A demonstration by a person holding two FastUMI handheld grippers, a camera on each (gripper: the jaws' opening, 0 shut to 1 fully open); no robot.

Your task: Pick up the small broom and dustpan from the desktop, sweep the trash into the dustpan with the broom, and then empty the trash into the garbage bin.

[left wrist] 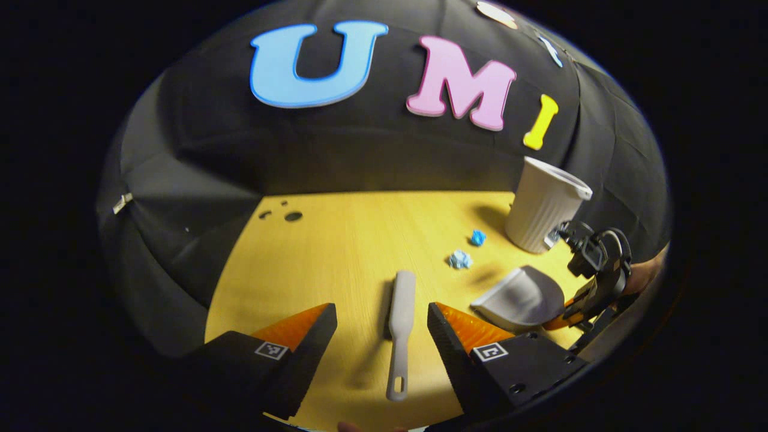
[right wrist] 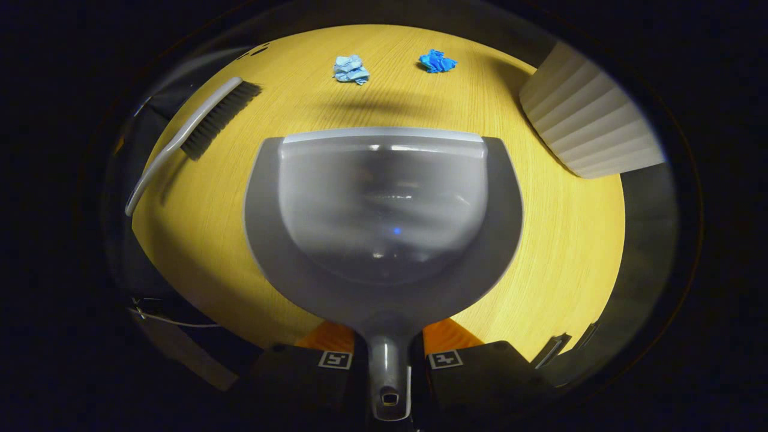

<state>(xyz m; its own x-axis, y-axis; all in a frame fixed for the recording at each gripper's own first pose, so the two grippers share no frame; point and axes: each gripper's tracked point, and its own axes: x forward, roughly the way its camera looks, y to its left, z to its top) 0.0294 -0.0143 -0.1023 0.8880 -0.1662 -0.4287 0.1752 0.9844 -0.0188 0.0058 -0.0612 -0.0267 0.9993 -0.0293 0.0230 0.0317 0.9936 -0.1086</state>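
In the left gripper view, the left claw (left wrist: 381,327) sits at the bottom of the frame with its two fingers spread wide apart, gripping nothing. Between them, lower centre, the small broom (left wrist: 400,327) lies flat on the yellow worktop (left wrist: 360,240), its handle end with the hanging hole pointing toward the bottom edge; neither finger touches it. Right of centre lie two crumpled scraps of trash, a pale blue one (left wrist: 460,259) and a darker blue one (left wrist: 477,238), close together. Further to the upper right stands the ribbed white garbage bin (left wrist: 543,207). At the right of the frame the right claw (left wrist: 570,312) holds the grey dustpan (left wrist: 521,298) by its handle, the pan's mouth facing the scraps. In the right gripper view, the dustpan (right wrist: 384,222) takes up the centre of the frame, and the right claw (right wrist: 389,354) at the bottom is pressed together on its handle, a finger on each side. The broom (right wrist: 195,129) lies in the upper left, bristles toward the frame's top. The pale scrap (right wrist: 351,69) and darker scrap (right wrist: 437,61) sit at the top, well beyond the pan's front lip, and the bin (right wrist: 591,129) shows in the upper right.
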